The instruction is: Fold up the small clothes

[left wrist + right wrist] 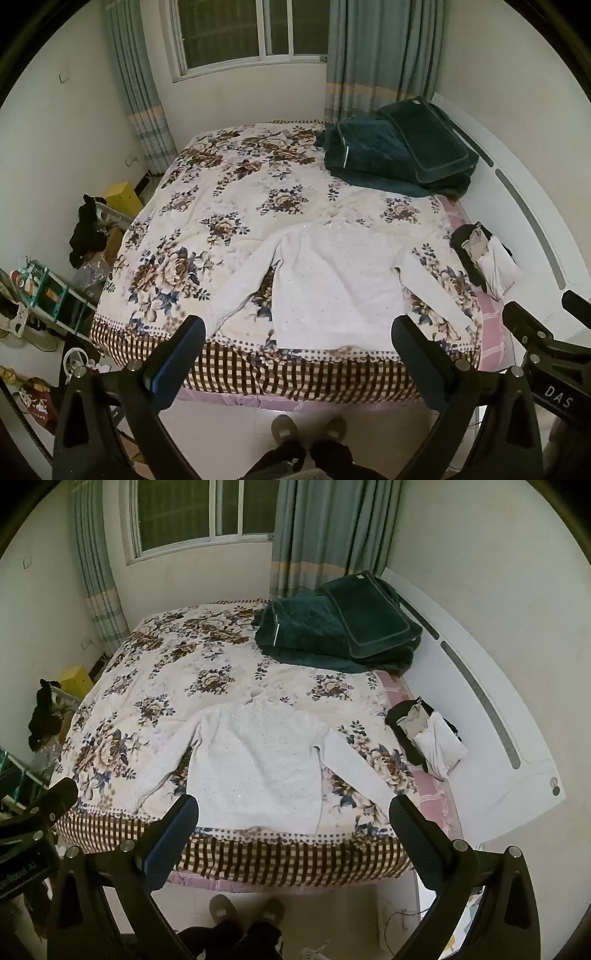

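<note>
Left gripper [297, 334], right gripper [293, 812]: spread wide, empty. Ahead: white sweater [332, 280] flat near bed edge [295, 365]; folded clothes [428, 738] right, green bedding [340, 627] beyond.

Readable text, two spots only:

- Left wrist view: white letters "DAS" on the black body of the right gripper [532, 332], at the right edge of the frame. The print is cut off at the edge, so it may be part of a longer word.
- Right wrist view: white print ending in "Robot AI", upside down, on the black body of the left gripper [44, 805] at the left edge. The start is cut off and not legible.

A red bag [38, 406] on the floor carries white characters, too blurred to read.
</note>
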Demonstrator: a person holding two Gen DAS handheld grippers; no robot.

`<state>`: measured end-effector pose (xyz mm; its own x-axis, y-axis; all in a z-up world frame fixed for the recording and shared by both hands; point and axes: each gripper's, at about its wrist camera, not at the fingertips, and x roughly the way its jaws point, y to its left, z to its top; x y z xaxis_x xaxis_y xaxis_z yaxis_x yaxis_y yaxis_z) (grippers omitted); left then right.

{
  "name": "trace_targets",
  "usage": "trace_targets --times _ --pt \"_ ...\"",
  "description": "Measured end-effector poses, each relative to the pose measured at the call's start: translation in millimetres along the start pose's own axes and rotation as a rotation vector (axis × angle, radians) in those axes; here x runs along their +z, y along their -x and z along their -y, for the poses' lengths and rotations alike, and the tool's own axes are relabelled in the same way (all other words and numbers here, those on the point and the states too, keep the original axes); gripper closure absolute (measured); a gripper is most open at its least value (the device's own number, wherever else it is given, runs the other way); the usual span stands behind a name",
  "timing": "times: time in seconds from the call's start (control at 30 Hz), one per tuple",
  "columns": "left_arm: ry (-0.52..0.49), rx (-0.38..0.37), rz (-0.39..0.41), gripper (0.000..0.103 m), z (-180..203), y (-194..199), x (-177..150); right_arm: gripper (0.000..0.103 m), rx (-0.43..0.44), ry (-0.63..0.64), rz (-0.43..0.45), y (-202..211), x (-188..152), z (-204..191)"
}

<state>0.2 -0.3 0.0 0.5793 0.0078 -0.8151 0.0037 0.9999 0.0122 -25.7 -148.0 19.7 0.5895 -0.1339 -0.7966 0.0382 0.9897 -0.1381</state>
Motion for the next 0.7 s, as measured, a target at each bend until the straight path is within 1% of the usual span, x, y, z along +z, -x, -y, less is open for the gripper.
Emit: trace_targets --times 0.7 --pt "0.004 -0.002 0.005 0.000 -0.2 -0.4 0.2 0.000 -0.005 0.003 -0.001 2.0 1.5 -0.3"
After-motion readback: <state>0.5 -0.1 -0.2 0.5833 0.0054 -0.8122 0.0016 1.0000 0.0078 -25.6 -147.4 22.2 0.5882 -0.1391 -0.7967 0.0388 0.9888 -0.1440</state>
